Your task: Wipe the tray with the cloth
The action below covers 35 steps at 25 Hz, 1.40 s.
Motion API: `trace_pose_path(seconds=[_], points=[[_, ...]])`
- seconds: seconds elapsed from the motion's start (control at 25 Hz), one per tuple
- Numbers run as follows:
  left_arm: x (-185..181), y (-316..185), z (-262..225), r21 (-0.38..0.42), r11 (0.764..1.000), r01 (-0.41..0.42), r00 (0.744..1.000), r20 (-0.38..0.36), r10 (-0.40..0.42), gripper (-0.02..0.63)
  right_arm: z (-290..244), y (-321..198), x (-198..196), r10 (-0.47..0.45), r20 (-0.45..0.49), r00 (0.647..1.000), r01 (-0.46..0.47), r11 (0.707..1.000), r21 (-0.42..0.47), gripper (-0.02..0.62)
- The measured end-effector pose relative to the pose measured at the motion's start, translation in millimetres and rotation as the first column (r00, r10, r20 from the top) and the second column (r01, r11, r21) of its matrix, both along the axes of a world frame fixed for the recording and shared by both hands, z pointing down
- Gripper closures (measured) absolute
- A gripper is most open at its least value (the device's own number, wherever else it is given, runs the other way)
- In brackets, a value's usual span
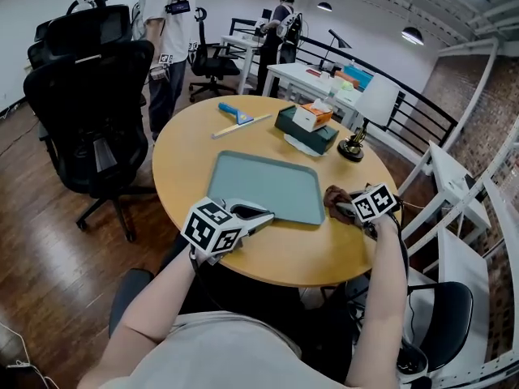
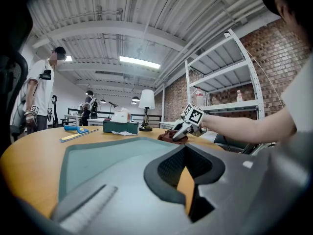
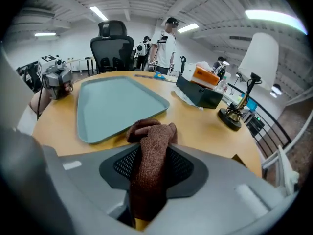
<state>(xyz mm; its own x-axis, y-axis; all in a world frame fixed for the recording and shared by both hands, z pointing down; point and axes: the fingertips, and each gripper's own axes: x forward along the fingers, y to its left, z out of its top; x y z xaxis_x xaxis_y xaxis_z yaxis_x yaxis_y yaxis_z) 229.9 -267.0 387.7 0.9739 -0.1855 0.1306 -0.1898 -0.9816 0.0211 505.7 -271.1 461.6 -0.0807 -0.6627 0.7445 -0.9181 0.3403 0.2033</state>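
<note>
— Any print you can read?

— None. Each claw carries a cube (image 1: 212, 227) faced with black-and-white square markers, patterns only. Ahead of the right claw (image 3: 149, 166) and to its right, a small orange-and-white carton (image 3: 204, 75) sits on a dark green tissue box (image 3: 198, 94). Its lettering is too small to make out.

— What's hidden or cut off?

— The near end of the brown terry cloth (image 3: 150, 133) drops out of sight between the right claw's pads. The left claw (image 2: 188, 182) covers the near edge of the pale teal rectangular plastic tray (image 2: 107, 160) with its own body. I cannot tell whether its tips touch the rim.

— And the claws themselves?

— The right claw is clamped on the cloth, its pads pressing both sides and kept partly apart by the fabric. The bunched end bulges past the tips, over the round yellow wooden desk (image 1: 308, 254). It sits just beside the tray's near right corner, not on the tray. The tray itself lies ahead and to the left of that claw. The left claw's jaws stand a narrow slit apart. Only desk shows through the gap, and it grips nothing. The tray stretches away from its tips.
</note>
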Motion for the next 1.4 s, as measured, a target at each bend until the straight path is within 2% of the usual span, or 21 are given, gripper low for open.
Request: trace_pose_path(seconds=[0.16,0.32,0.44,0.6,0.8,1.16,1.4], points=[[-1,-1,0,0.0,1.0,0.001,1.0,-0.001,-0.001,0.285,-46,-7,-13,-0.01,-0.044,0.999,0.015,0.991,0.135,0.46],[-1,-2,0,0.0,1.0,0.004,1.0,-0.002,-0.004,0.284,-92,-13,-63,-0.14,-0.084,0.987,0.157,0.955,0.25,0.46],[0,-2,1,-0.002,1.0,0.002,1.0,-0.002,-0.002,0.285,-104,-18,-103,-0.234,-0.159,0.959,0.271,0.922,0.278,0.459],[1,0,2,-0.002,1.0,0.001,1.0,-0.002,-0.001,0.285,-82,-18,-138,-0.359,-0.229,0.905,0.401,0.899,0.175,0.459],[1,-1,2,0.001,1.0,0.003,1.0,0.0,-0.003,0.285,-36,-5,-151,-0.466,-0.195,0.863,0.478,0.878,0.018,0.457],[1,0,1,0.002,1.0,0.009,1.0,0.004,-0.009,0.285,-17,11,-146,-0.513,-0.105,0.852,0.509,0.859,-0.056,0.457],[0,3,1,0.005,1.0,0.015,1.0,0.002,-0.015,0.284,-9,6,-144,-0.535,-0.094,0.84,0.525,0.844,-0.111,0.457]])
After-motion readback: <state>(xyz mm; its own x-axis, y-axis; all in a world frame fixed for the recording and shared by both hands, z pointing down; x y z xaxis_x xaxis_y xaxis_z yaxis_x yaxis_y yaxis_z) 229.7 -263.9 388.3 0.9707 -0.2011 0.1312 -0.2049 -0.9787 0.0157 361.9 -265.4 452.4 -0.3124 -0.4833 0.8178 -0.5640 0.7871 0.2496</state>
